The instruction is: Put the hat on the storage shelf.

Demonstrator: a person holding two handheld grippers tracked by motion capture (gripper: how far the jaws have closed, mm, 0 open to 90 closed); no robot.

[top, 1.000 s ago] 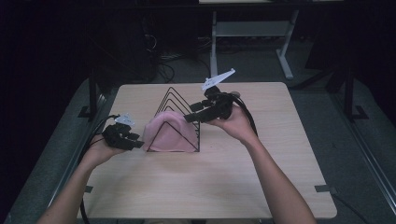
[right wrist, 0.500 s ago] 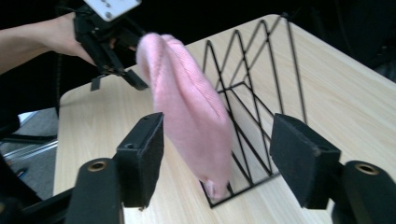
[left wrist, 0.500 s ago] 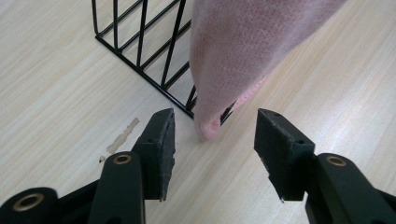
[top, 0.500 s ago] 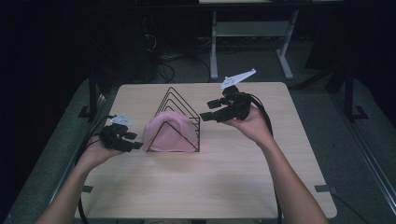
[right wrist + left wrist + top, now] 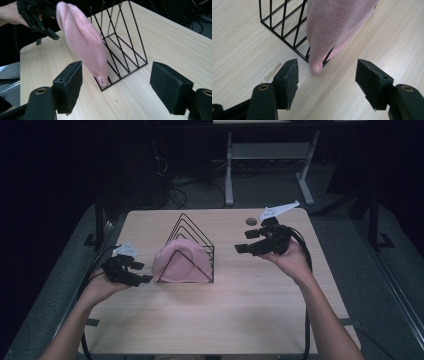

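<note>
Draping over the front wires of the black wire rack [image 5: 192, 245], the pink cloth [image 5: 181, 265] sits mid-counter [image 5: 250, 320]. Left gripper [image 5: 142, 274] just beside the cloth's left edge, fingers [image 5: 287, 82] wide, nothing between, just been opening. Right gripper [image 5: 246, 241] off to the rack's right, also spread and empty, just been opening.

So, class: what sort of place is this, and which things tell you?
Probably a lab or workshop test station. A plain wooden table carries a wire rack draped with a pink cloth, and cables and a metal stand sit on the dark floor behind.
</note>
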